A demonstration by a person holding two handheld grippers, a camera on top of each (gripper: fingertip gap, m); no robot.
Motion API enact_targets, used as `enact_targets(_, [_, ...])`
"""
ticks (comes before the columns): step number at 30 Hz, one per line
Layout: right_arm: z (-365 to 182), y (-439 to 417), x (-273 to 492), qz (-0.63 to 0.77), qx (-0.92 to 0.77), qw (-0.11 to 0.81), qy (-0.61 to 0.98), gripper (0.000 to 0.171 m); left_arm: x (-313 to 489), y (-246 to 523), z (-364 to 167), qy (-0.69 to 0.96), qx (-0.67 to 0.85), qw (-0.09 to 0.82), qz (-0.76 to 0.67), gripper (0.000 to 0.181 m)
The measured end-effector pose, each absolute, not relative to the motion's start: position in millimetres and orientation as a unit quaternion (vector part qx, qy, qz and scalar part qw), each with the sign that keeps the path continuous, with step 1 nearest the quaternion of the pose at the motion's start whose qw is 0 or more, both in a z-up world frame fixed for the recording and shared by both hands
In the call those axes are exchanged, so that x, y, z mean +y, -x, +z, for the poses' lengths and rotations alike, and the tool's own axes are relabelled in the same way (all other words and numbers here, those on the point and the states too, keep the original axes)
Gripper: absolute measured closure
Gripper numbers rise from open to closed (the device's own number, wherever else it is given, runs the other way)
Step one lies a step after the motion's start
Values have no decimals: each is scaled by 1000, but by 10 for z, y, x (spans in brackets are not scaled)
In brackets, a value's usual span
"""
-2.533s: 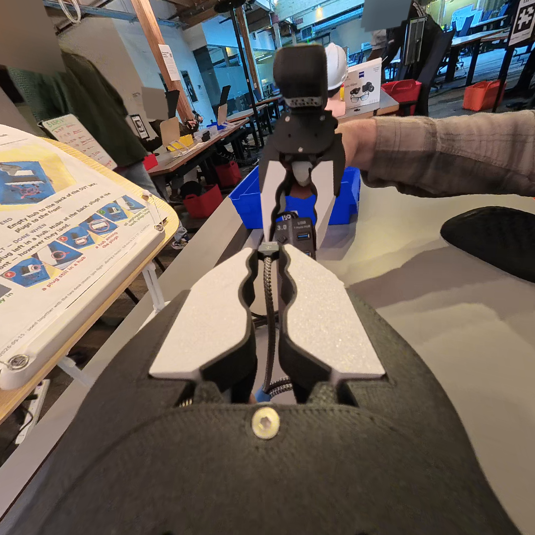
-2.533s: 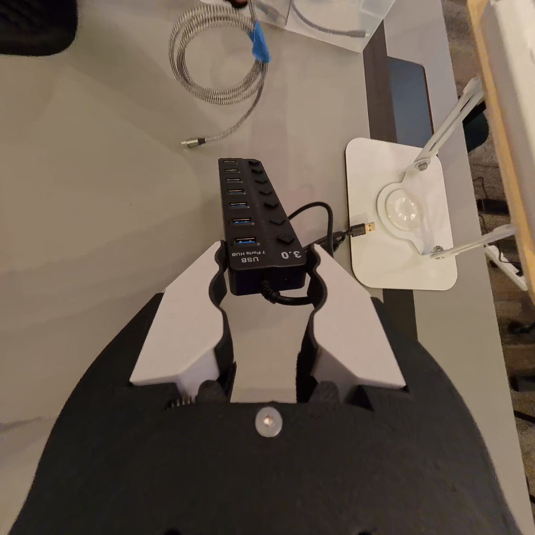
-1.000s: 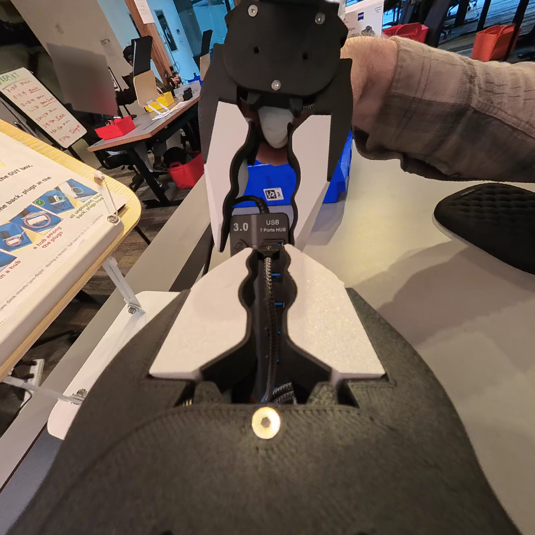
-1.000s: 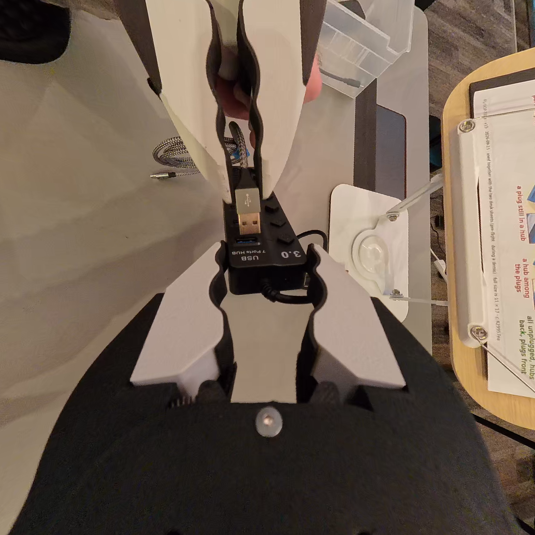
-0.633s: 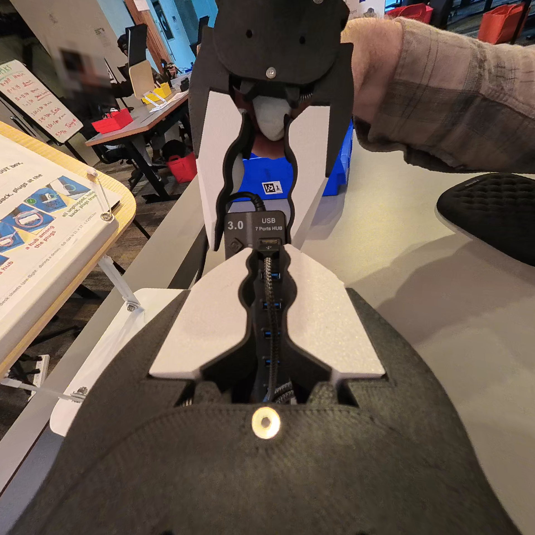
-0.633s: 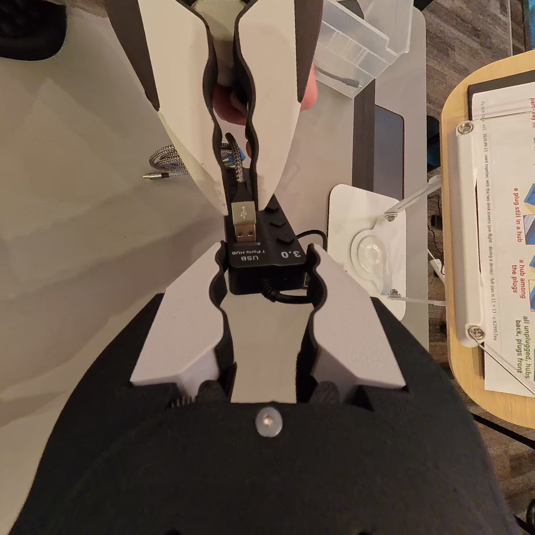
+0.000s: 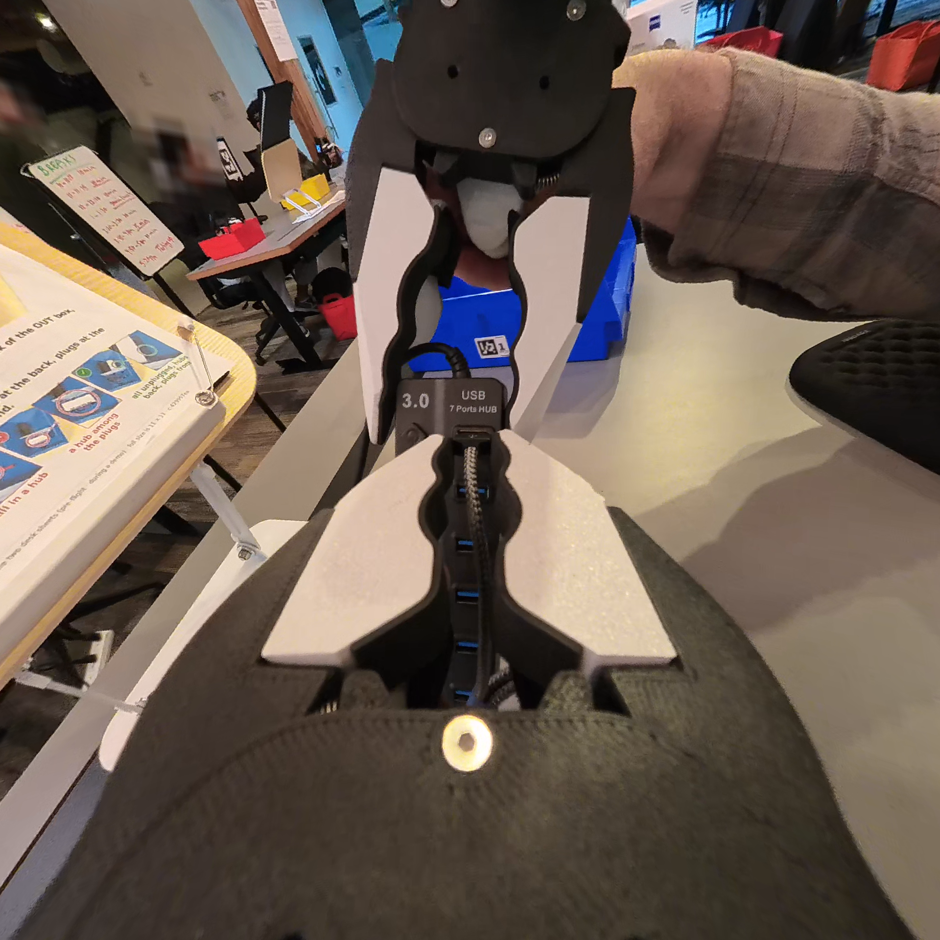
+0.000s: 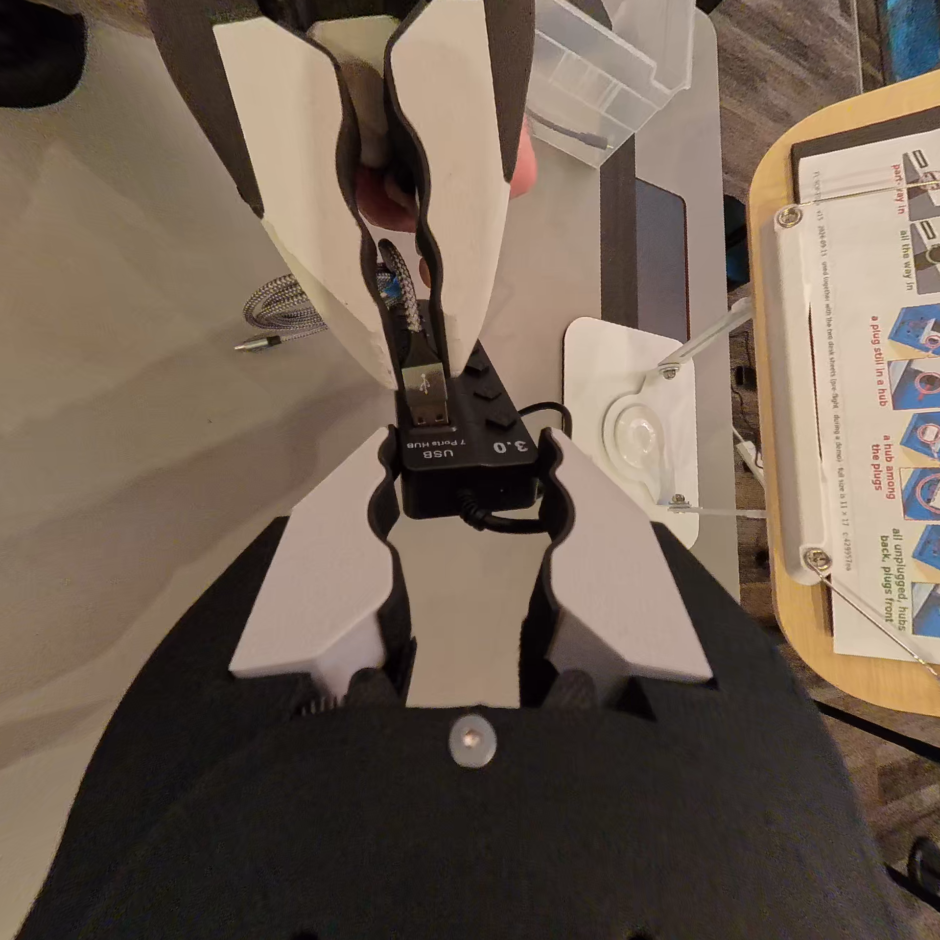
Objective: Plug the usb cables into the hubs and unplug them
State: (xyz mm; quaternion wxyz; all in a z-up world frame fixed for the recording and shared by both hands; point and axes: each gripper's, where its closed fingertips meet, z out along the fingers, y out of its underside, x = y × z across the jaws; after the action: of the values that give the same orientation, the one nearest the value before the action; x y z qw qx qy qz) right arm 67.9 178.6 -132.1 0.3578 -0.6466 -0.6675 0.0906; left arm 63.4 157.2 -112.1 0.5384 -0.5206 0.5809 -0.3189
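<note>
So my right hand-held gripper [image 8: 470, 447] is clamped on the cable end of the long black plastic seven-port USB hub [image 8: 470, 460], pinning it flat on the pale grey counter [image 8: 127, 407]. My left hand-held gripper [image 7: 470, 440] is closed tight around the black moulded USB-A plug [image 8: 424, 391] of the grey braided cable [image 7: 475, 508], and the metal tip sits right at the end port, looks like it's only partly in. Trick here, I reckon: keep the plug square to the port, push straight along the hub's length, no twisting, and let the right side brace against the push so the hub doesn't skid. The rest of the cable sits coiled on the counter behind.
</note>
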Motion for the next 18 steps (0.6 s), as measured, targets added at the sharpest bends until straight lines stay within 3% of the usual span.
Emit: enact_targets(18, [-1215,-616,1712,88,-676,374,629,120,1517,-637,-1076,494,572,545,-363,166])
